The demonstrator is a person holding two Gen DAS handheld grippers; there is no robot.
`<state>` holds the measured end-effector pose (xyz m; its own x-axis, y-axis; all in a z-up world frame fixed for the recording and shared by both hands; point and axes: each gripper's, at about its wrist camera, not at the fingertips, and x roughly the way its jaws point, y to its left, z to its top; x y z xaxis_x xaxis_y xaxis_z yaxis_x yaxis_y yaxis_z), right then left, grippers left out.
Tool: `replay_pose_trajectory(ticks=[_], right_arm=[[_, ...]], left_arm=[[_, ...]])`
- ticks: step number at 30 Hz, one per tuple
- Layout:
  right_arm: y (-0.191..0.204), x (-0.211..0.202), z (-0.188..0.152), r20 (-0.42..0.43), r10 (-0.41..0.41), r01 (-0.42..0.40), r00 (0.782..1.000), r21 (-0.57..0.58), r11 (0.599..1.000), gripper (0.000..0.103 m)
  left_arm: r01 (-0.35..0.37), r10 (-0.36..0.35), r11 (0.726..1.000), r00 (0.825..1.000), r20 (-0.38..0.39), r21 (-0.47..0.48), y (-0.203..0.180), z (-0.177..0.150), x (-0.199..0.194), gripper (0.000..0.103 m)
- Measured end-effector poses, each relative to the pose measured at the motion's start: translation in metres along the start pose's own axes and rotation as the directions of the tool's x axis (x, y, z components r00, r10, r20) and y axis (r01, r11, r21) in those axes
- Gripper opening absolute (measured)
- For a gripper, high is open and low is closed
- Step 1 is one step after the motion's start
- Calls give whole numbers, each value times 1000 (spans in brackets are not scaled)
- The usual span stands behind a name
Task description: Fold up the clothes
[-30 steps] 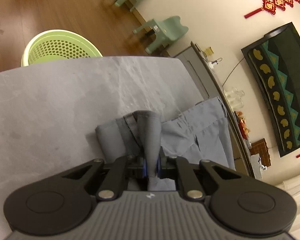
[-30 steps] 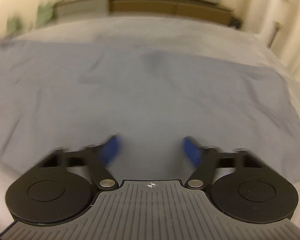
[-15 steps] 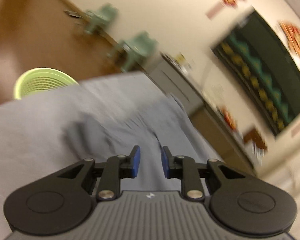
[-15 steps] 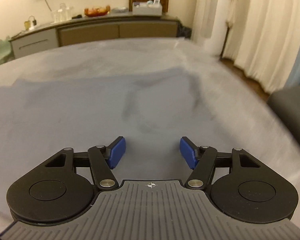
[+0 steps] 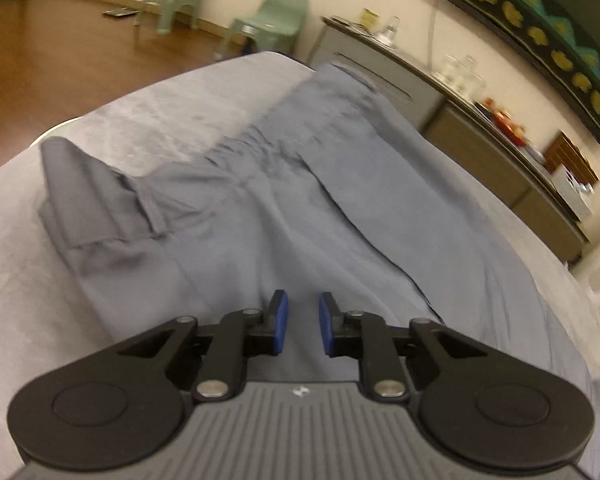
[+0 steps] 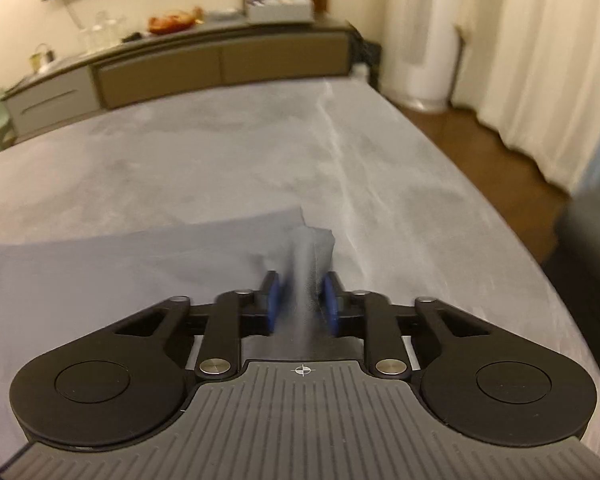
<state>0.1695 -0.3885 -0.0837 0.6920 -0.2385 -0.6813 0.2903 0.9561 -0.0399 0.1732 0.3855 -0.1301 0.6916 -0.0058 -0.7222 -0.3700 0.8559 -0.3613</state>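
L wrist view:
- My left gripper (image 5: 303, 322): blue fingers (image 5: 279, 322) a narrow gap apart, nothing pinched, hovering over the cloth. Jaws have just been closing a little, empty.
- Grey-blue garment (image 5: 284, 200): spread flat on grey surface (image 5: 148, 108), running from near my fingers toward far edge. One end at left is folded back on itself, hem showing.
- Bkgd: two green chairs (image 5: 268, 20) on wood floor (image 5: 48, 56), long sideboard (image 5: 460, 120) w/ glassware along wall, dark wall hanging (image 5: 540, 28) above.

R wrist view:
- My right gripper (image 6: 302, 306): fingers (image 6: 273, 306) clenched on a bunched corner of the garment (image 6: 140, 264); jaws have just been closing, cloth between them. Pinched tuft stands up ahead of the tips, blurred.
- Rest of garment lies flat to the left on the surface (image 6: 220, 148).
- Bkgd: sideboard (image 6: 180, 64), white curtains (image 6: 540, 60) at right.
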Motion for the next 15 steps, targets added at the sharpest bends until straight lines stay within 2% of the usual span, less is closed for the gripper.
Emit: replay_pose_trajectory(ticks=[2,4,8,11,12,13,15], right_arm=[[7,-2,8,46,-12,14,999,-25,1000,11],[13,2,15,77,-46,50,996,-47,998,10],[28,24,22,74,-103,111,992,-120,987,11],[35,39,21,39,-161,165,986,-158,974,29],[35,35,23,61,-197,204,979,-151,967,42],[35,29,27,83,-234,244,969,-132,961,48],[37,7,38,166,-268,282,949,-70,957,52]], left_arm=[[-37,38,999,999,8,-8,-1,4,2,18],[-72,72,997,997,14,-15,3,9,4,9],[-88,88,996,996,11,-14,2,14,6,5],[-80,80,997,997,8,-14,0,15,-1,9],[-45,46,999,998,31,-11,-3,16,-8,19],[-21,20,1000,998,62,8,-8,17,-15,23],[20,-28,998,992,125,64,-20,25,-27,27]])
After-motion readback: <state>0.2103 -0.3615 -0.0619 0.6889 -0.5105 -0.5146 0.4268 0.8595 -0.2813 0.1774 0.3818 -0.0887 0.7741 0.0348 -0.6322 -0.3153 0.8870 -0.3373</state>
